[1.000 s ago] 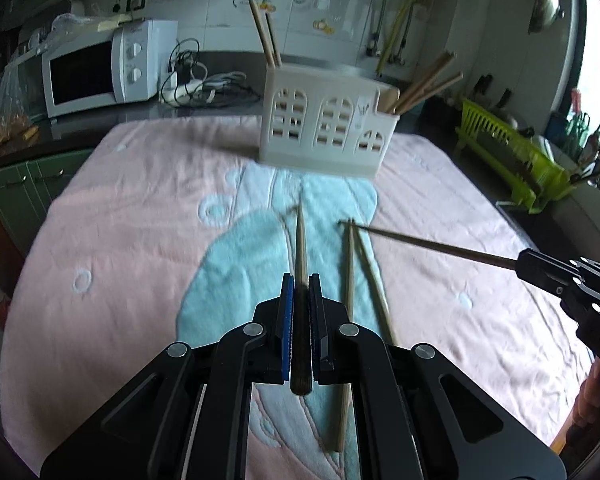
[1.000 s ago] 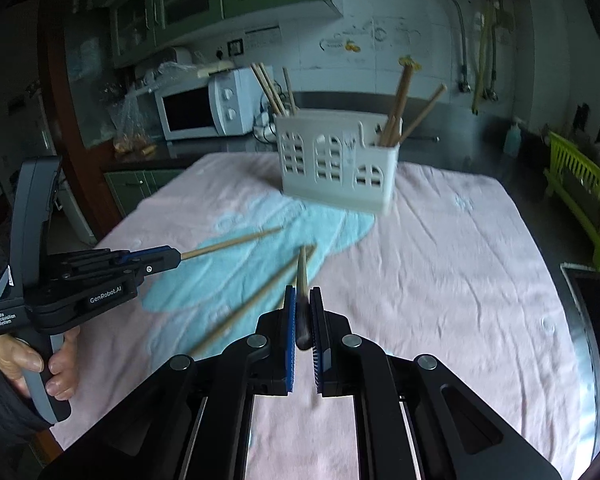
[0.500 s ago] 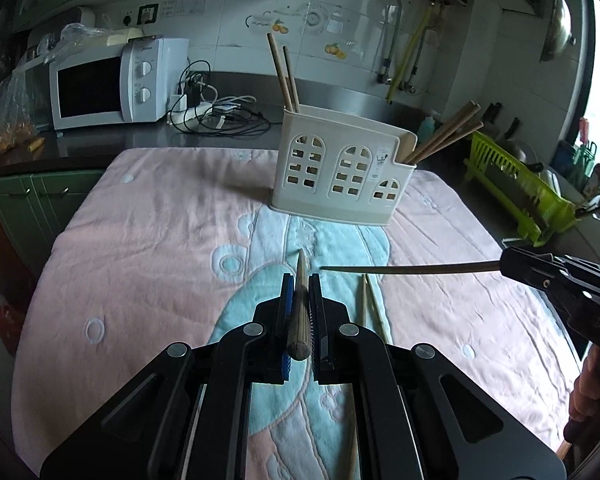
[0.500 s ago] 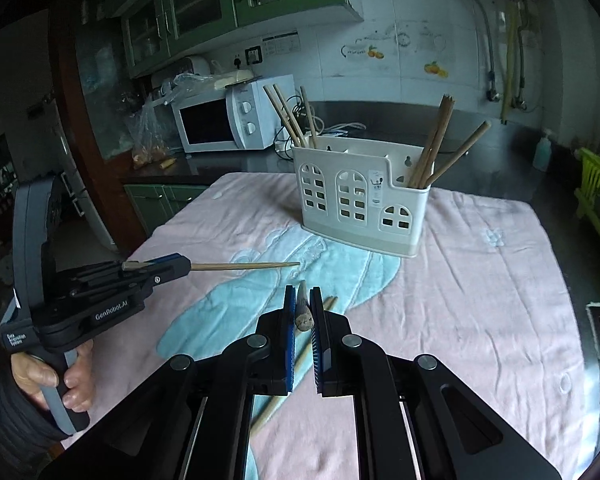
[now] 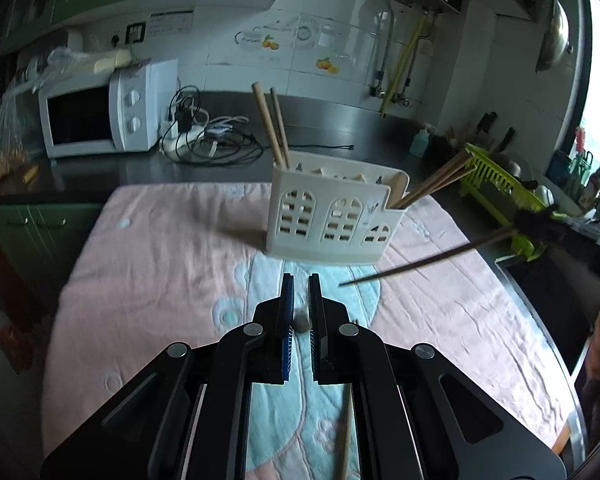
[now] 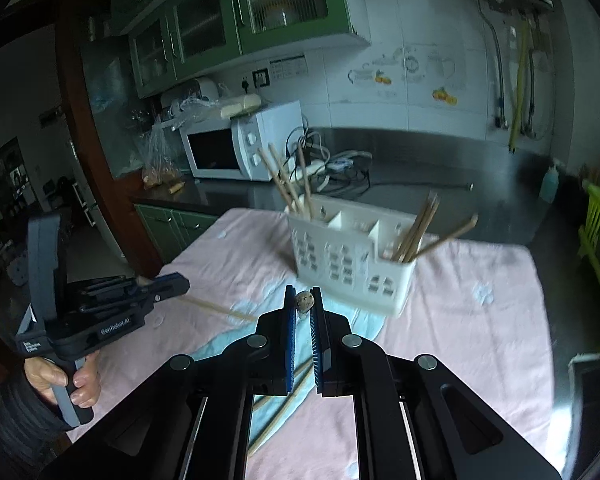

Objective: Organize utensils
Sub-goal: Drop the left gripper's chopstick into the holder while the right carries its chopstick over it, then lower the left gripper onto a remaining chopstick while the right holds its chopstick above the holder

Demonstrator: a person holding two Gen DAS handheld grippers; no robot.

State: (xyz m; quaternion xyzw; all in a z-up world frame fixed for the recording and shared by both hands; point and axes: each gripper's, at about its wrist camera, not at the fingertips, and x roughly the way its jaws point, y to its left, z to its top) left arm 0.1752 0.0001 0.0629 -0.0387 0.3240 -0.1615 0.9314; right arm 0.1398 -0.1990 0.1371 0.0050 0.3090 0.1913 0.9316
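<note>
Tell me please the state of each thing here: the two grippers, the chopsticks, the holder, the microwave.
Left gripper: shut on a wooden chopstick, seen end-on.
Right gripper: shut on another wooden chopstick, lifted off the cloth.
White plastic utensil holder: upright on the pink cloth, with chopsticks leaning in its end compartments.
Loose wooden chopstick on the cloth: lying flat, not held.
White microwave oven: door closed.

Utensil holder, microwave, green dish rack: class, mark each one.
Utensil holder (image 5: 328,220), left wrist view, front wall.
Microwave (image 5: 80,120), left wrist view, door window.
Green dish rack (image 5: 496,176), left wrist view, slatted side.
</note>
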